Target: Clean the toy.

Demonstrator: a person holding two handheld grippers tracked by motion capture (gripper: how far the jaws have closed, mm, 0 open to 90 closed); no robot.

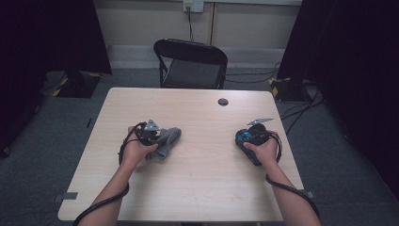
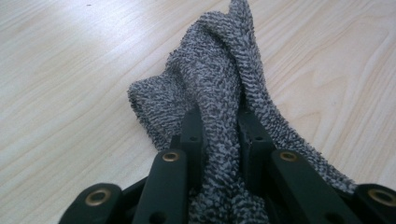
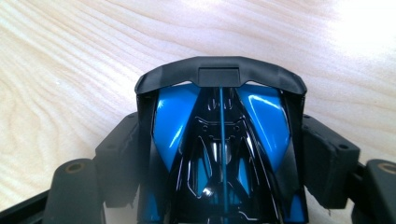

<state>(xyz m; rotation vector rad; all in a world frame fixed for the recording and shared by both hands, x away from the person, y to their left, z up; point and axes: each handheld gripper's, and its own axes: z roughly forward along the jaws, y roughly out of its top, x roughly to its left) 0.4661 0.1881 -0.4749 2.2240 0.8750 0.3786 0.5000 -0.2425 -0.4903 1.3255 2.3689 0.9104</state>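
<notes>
Grey cloth (image 2: 219,93), bunched on the table (image 1: 202,160) at its left side, is pinched in your left gripper (image 1: 149,134); your right gripper (image 1: 254,136) clamps a blue toy car (image 3: 219,140). Next, judged: bring both together to wipe.

Recording studio or lab setup, not a home. Pale wood-grain table (image 1: 197,188) alone on grey carpet (image 1: 47,155), black folding chair (image 1: 190,63) behind it. Black curtains (image 1: 51,33) on both sides, cables (image 1: 301,110) across the floor, hazard-striped stand bases (image 1: 280,87), wall socket (image 1: 193,5).
</notes>
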